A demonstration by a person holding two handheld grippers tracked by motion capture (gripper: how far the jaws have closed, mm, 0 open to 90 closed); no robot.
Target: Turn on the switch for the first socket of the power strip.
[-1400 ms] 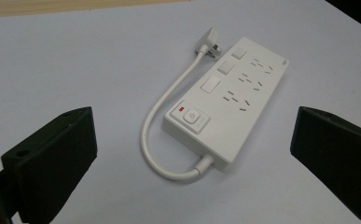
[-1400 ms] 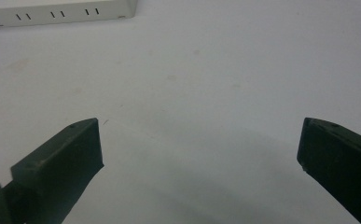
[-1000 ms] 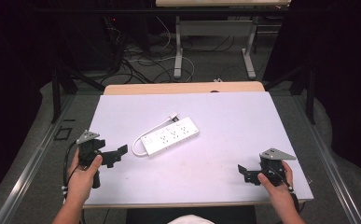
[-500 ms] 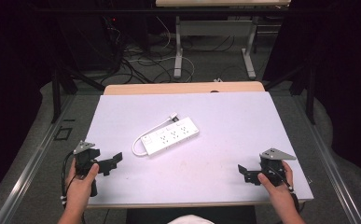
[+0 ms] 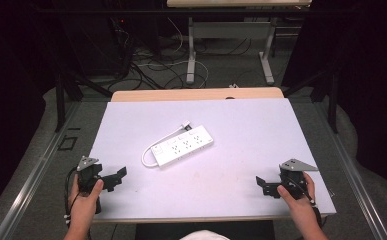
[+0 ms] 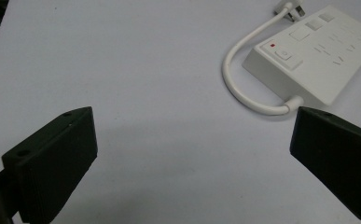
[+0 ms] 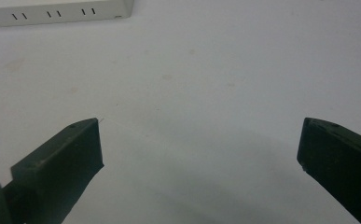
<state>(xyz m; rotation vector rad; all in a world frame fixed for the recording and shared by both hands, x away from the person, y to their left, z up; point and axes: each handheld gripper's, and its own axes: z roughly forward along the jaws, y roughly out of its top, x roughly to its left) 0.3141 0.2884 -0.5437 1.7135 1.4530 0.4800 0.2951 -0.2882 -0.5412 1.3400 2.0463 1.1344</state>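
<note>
Power strip (image 6: 311, 60) switch seen from left gripper (image 6: 192, 154), right gripper (image 7: 199, 158), both spread wide, holding nothing

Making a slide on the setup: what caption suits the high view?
Two open hand-held tools, left tool and right tool, rest at the table's near corners, a white power strip between them.

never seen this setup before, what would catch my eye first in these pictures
A white power strip lies at an angle near the middle of the pale table, its short white cord looping round one end to the plug. At the near edge, the left gripper and the right gripper sit at opposite corners, each held in a hand, fingers wide open and apart from the strip. Beyond the table, cables trail across the dark floor.
</note>
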